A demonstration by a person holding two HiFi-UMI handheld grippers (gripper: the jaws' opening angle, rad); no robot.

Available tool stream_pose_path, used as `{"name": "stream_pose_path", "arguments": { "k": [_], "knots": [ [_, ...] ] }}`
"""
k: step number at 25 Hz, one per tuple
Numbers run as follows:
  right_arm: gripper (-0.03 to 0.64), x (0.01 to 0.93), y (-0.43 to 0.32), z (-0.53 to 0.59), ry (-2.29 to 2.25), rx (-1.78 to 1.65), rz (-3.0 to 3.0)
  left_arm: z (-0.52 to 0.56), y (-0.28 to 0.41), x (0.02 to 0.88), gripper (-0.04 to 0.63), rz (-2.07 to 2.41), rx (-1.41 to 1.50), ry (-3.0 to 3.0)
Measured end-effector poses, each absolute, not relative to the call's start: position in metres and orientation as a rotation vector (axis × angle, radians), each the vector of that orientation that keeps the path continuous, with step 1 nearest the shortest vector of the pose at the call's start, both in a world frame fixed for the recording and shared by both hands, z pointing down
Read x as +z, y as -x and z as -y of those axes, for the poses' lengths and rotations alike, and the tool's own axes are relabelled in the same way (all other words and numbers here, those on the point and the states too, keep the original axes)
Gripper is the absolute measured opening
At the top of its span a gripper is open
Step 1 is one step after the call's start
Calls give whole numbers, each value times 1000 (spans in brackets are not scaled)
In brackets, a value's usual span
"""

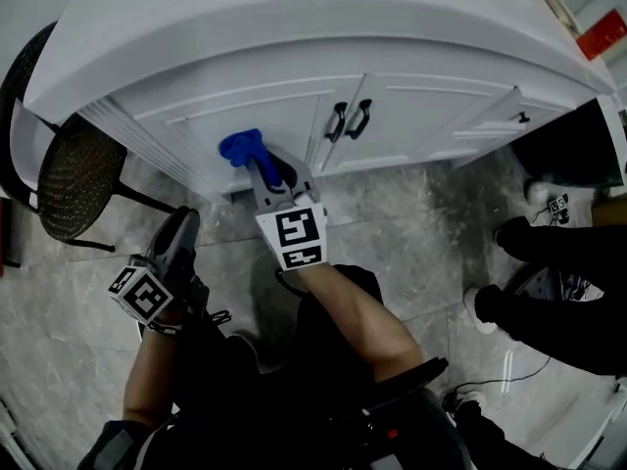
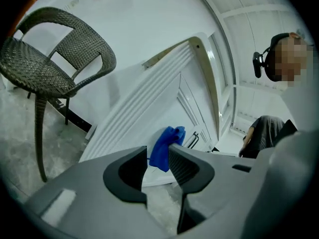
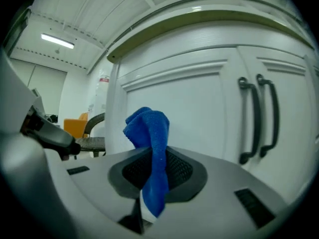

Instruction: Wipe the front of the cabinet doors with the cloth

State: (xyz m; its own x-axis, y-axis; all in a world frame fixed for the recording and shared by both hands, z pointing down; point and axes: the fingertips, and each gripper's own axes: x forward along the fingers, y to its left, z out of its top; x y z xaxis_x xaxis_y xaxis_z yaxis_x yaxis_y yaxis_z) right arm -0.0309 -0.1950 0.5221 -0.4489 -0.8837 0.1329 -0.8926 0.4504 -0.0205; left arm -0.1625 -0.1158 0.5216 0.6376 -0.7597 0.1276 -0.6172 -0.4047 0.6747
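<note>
My right gripper (image 1: 265,172) is shut on a blue cloth (image 1: 241,147), whose bunched end is up against the lower part of the left white cabinet door (image 1: 260,116). In the right gripper view the cloth (image 3: 150,133) stands pinched between the jaws in front of the door panel (image 3: 194,108), with two dark door handles (image 3: 259,118) to the right. My left gripper (image 1: 174,253) hangs low over the floor, away from the cabinet, jaws slightly apart and empty. In the left gripper view the cloth (image 2: 166,146) shows beyond the fingertips (image 2: 175,153).
A dark wicker chair (image 1: 73,169) stands left of the cabinet (image 2: 164,98). A second person's legs and shoes (image 1: 549,282) are at the right on the grey tiled floor (image 1: 431,213). The white countertop (image 1: 294,8) overhangs the doors.
</note>
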Motion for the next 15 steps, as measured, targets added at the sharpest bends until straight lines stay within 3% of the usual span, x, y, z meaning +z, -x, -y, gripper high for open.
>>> {"name": "stream_pose_path", "arguments": {
  "k": [10,15],
  "knots": [
    [58,562,-114,178,-1943,362,2265,118,117,515,132,945,-245,-2207],
    [58,584,-65,181,-1773,426,2287,112,121,510,132,971,-261,-2203]
  ]
}}
